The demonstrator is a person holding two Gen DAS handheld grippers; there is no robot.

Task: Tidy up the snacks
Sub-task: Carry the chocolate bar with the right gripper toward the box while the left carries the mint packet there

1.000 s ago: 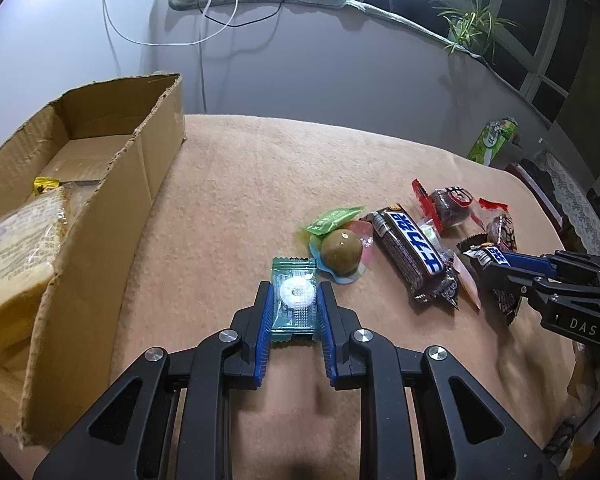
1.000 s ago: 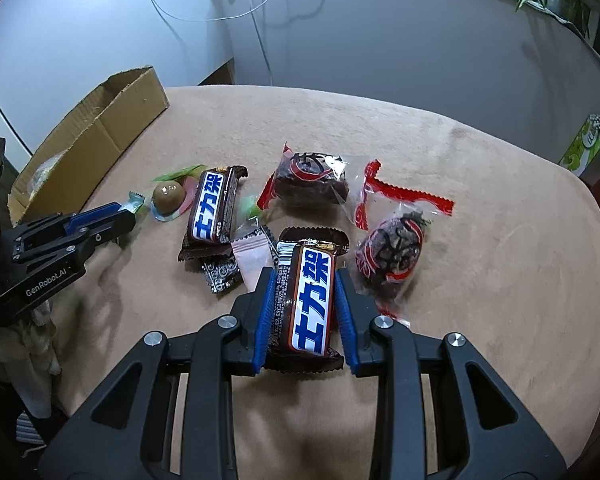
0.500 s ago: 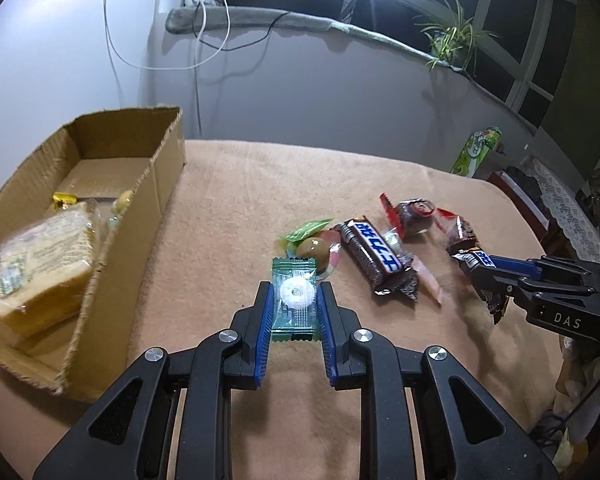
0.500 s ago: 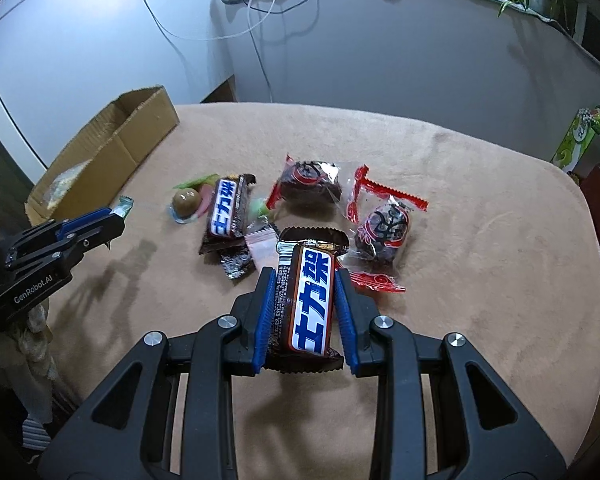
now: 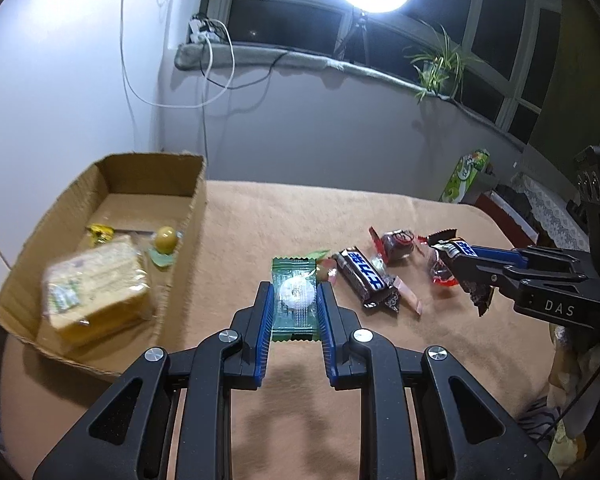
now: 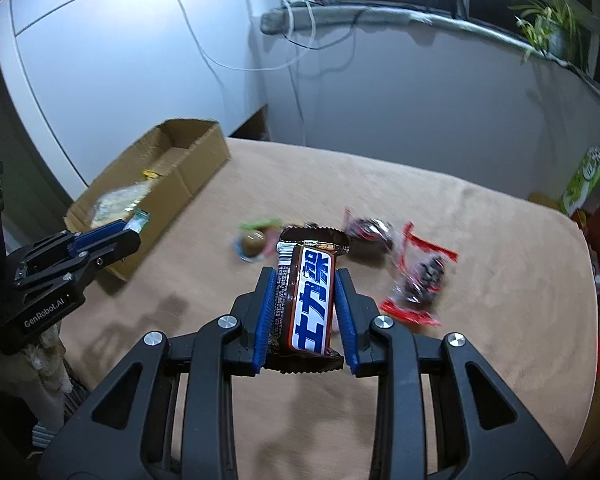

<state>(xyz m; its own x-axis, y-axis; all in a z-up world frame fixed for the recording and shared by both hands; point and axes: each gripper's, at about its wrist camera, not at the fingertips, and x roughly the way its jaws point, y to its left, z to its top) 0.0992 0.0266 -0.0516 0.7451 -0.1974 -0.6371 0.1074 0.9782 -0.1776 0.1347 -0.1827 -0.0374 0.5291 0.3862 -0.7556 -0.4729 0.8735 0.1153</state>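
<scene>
My left gripper [image 5: 294,292] is shut on a green candy packet [image 5: 294,300] with a white round sweet, held above the tan table, right of the cardboard box [image 5: 100,240]. My right gripper [image 6: 305,280] is shut on a brown chocolate bar [image 6: 308,300] with a blue label, held above the table. The right gripper with the bar also shows in the left wrist view [image 5: 466,258]. The left gripper shows in the right wrist view [image 6: 130,232], near the box [image 6: 156,176]. A second chocolate bar [image 5: 366,280] lies on the table.
The box holds a yellow bread pack [image 5: 96,288], a round green sweet [image 5: 166,238] and a yellow candy [image 5: 100,232]. Two red-wrapped dark snacks [image 6: 418,276] [image 6: 366,228] and a wrapped brown ball [image 6: 252,240] lie on the table. A green carton [image 5: 466,176] stands past the far edge.
Both grippers have risen from the table with their snacks. The left one has moved toward the box, whose inside now shows.
</scene>
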